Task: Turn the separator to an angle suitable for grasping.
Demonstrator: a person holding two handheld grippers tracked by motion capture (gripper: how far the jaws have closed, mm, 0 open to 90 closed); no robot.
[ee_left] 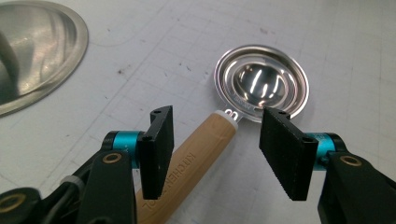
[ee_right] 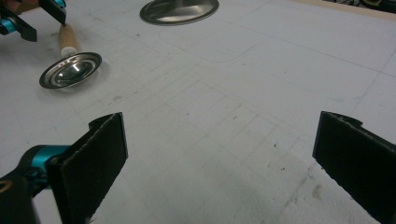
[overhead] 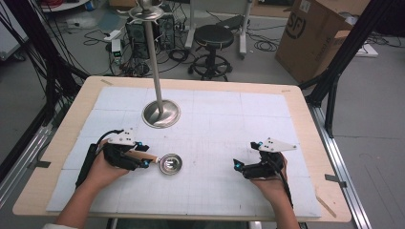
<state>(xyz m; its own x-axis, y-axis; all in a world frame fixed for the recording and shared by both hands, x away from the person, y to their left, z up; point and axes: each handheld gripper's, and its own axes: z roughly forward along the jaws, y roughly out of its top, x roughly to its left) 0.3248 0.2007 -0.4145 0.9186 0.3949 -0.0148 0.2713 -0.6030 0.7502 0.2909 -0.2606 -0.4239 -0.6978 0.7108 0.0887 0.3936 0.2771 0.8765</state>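
Note:
A steel measuring spoon with a round bowl and a wooden handle lies flat on the white mat. My left gripper is open, its jaws straddling the handle just behind the bowl; the handle runs close to the left-hand pad. My right gripper is open over bare mat on the right, nothing between its pads. In the right gripper view the spoon and the left gripper show at the upper left.
A steel stand with a round base and a tall pole stands at the mat's back centre. Beyond the wooden table are a black stool, a cardboard box and floor cables.

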